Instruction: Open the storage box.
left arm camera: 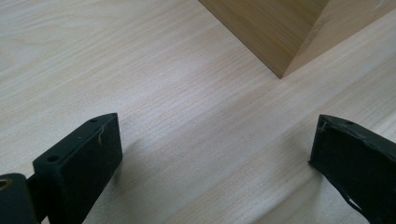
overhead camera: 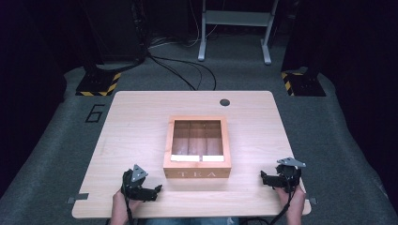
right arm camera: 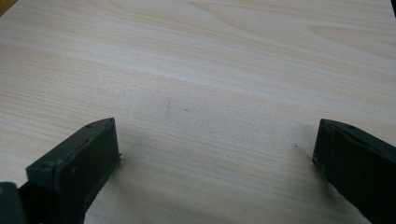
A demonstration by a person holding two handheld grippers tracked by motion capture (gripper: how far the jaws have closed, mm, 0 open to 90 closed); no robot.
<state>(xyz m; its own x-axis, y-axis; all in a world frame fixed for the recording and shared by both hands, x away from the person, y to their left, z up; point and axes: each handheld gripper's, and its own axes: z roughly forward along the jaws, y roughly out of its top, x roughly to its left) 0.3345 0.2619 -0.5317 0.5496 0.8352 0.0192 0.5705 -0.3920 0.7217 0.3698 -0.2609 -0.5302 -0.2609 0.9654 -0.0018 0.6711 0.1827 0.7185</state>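
Note:
A wooden tea box (overhead camera: 197, 147) marked TEA on its front stands in the middle of the light wooden table (overhead camera: 141, 126), lid off, with dividers inside and two white packets along its near inner wall. My left gripper (overhead camera: 155, 190) rests on the table left of the box's front, jaws wide apart and empty. In the left gripper view a corner of the tea box (left arm camera: 275, 32) lies ahead of the left gripper (left arm camera: 215, 140). My right gripper (overhead camera: 265, 178) rests to the right of the box, open, with bare table between the jaws of the right gripper (right arm camera: 215, 142).
A dark round hole (overhead camera: 225, 101) sits near the table's far edge. Beyond the table is grey carpet with cables (overhead camera: 183, 70), a white metal stand (overhead camera: 234, 28) and two black bases with yellow-black tape (overhead camera: 96, 84). The table's near edge runs just behind both hands.

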